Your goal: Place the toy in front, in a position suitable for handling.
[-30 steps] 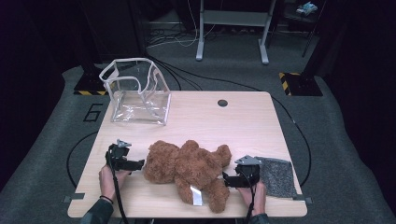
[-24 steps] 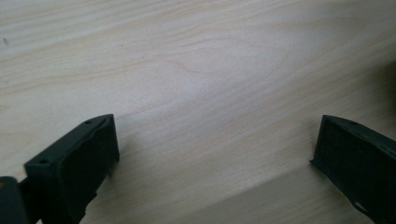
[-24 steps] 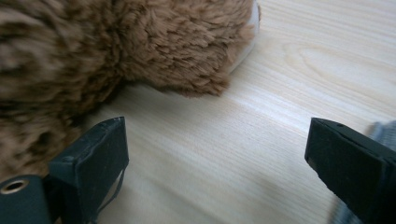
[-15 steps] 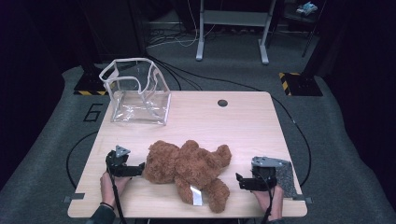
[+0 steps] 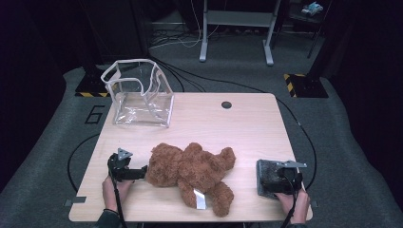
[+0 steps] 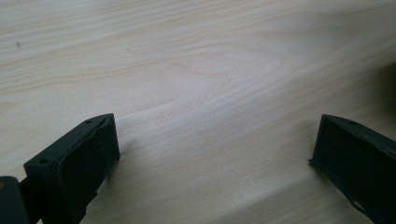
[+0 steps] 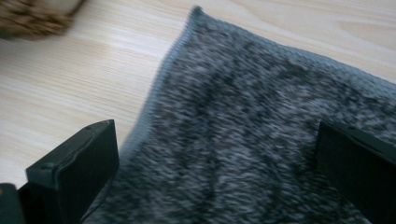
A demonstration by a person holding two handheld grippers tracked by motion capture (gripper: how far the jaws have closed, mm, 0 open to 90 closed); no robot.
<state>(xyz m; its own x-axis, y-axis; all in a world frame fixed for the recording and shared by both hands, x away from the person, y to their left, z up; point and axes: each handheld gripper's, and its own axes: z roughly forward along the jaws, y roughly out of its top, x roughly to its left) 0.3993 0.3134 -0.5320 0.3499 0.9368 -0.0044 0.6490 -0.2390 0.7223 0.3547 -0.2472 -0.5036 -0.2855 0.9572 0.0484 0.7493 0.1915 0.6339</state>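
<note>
A brown teddy bear [image 5: 190, 168] lies on its back across the front of the wooden table [image 5: 237, 128], a white tag at its leg. My left gripper [image 5: 141, 172] rests just left of the bear's head, its jaws open over bare wood [image 6: 215, 144]. My right gripper [image 5: 274, 183] hovers at the front right over a grey knitted cloth [image 5: 266, 172]. Its jaws have just been opening and stand wide apart [image 7: 215, 149], with the cloth [image 7: 261, 121] lying flat under and between them, unpinched. A bit of bear fur [image 7: 32, 18] shows at the top left of the right gripper view.
A clear plastic bag [image 5: 140, 92] with white trim stands open at the table's back left corner. A round cable hole [image 5: 226, 104] sits near the back edge. Cables and a metal stand's legs [image 5: 235, 47] lie on the dark floor beyond.
My right gripper has slid right, away from the bear's leg, and now hangs over the grey cloth. The left gripper has stayed beside the bear's head.
</note>
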